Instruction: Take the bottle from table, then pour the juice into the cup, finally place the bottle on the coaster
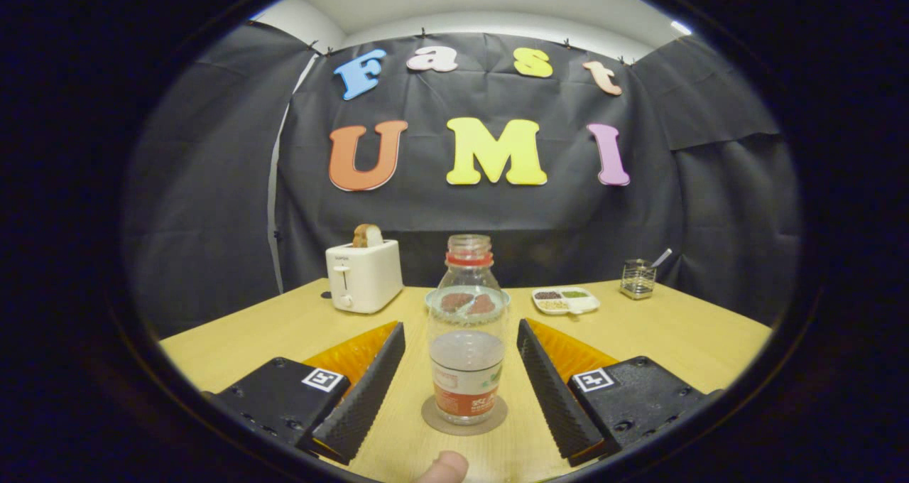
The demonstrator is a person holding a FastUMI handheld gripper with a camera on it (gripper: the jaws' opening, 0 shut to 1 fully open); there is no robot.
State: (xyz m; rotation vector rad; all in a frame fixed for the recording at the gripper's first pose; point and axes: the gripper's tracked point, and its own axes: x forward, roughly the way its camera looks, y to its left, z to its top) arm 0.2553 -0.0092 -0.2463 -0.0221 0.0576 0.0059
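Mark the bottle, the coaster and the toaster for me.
bottle (467,341): gripper view, on its clear body between the open fingers.
coaster (434,420): gripper view, on its rim beneath the bottle.
toaster (369,275): gripper view, on its front face.

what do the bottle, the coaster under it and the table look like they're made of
Bottle: clear, glossy, probably plastic; the plate behind shows through. Coaster: matte grey-brown disc, maybe cork or felt. Table: light wood or wood-look laminate with faint grain. The gripper fingers stand open either side of the bottle.

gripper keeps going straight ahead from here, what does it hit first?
The bottle, most likely. It stands upright on the coaster between the open fingers of the gripper, neither pad touching it. The plate lies beyond; depth is unclear.
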